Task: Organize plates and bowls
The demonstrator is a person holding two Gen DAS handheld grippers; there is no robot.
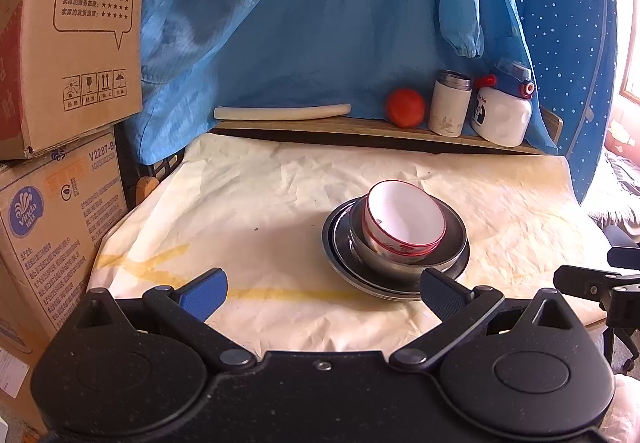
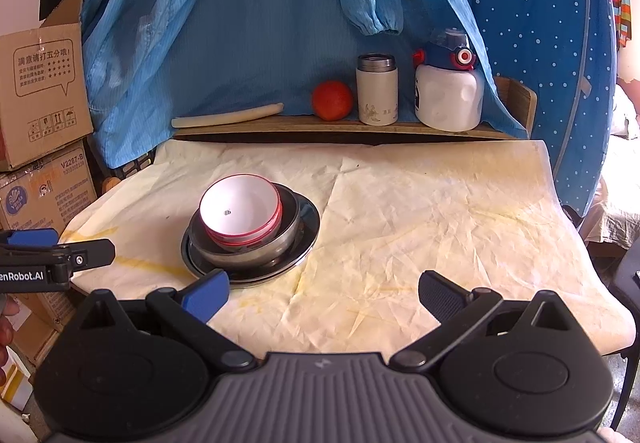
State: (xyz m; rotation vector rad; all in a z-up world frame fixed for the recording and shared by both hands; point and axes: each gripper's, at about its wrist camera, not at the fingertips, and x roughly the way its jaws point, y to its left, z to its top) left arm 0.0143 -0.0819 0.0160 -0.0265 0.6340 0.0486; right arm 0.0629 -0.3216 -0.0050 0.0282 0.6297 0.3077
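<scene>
Left claw (image 1: 323,293): jaws spread wide, nothing between them, hovering over the near edge of the tabletop (image 1: 248,203), which is covered in a crumpled cream cloth with yellow stains. Right claw (image 2: 323,293): likewise wide apart and empty, over the bare right half of the cloth.

Stack: white ceramic bowl with a red rim (image 1: 404,217) sits tilted inside a stainless steel bowl (image 1: 452,233), which rests on stacked shiny metal plates (image 1: 340,255). How many plates cannot be told. In the left wrist view the stack lies just ahead of the claw's right finger; in the right wrist view the same white bowl (image 2: 240,209), steel bowl (image 2: 288,223) and plates (image 2: 308,227) lie just ahead of the blue pad of its left finger. Neither claw touches the stack.

Behind, on a low wooden shelf (image 2: 280,127): a pale cream rod (image 2: 228,115) lying flat, a round orange-red fruit (image 2: 332,100), a white cylindrical flask with a steel lid (image 2: 377,89), and a white bottle with a blue cap (image 2: 448,91), all upright. Blue cloth (image 2: 260,23) hangs behind. Stacked cardboard boxes (image 1: 68,43) stand at left.
</scene>
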